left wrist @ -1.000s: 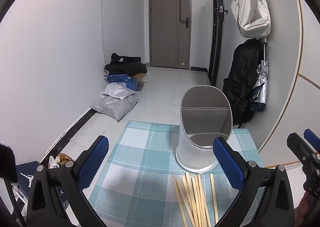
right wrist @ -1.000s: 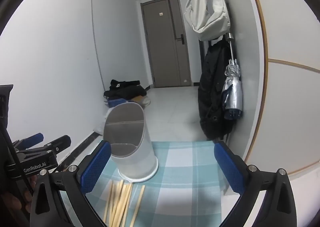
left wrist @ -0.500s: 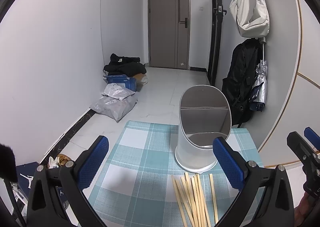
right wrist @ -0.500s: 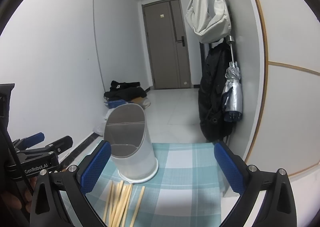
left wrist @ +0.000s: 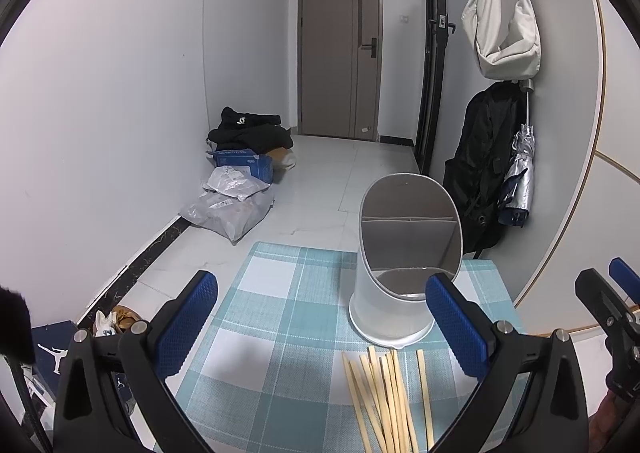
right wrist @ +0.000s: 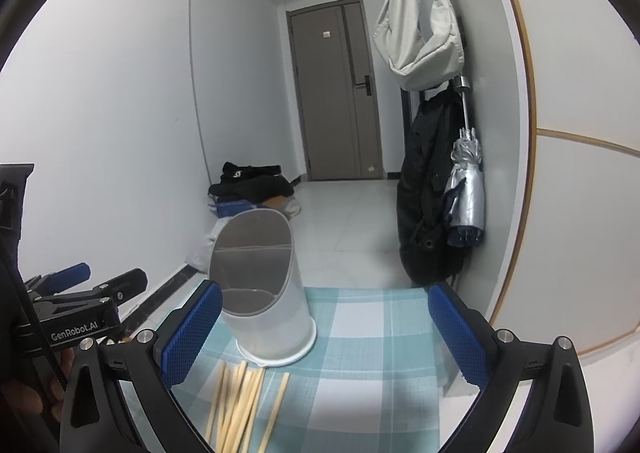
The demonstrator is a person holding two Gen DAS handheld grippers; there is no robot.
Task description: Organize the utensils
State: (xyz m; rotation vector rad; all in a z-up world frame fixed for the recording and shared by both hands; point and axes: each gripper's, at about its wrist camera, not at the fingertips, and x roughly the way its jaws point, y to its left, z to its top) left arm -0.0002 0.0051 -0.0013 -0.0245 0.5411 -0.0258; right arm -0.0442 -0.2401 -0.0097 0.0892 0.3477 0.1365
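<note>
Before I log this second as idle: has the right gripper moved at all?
Yes, slightly. In the right wrist view, the right gripper has tipped down: the door and utensil holder sit higher in frame than before.

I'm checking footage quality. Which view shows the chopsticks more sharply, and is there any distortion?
Left wrist: chopsticks crisp. Right wrist: chopsticks soft and smeared, holder sharper. Both views: fisheye bends the walls, black vignette at the corners.
</note>
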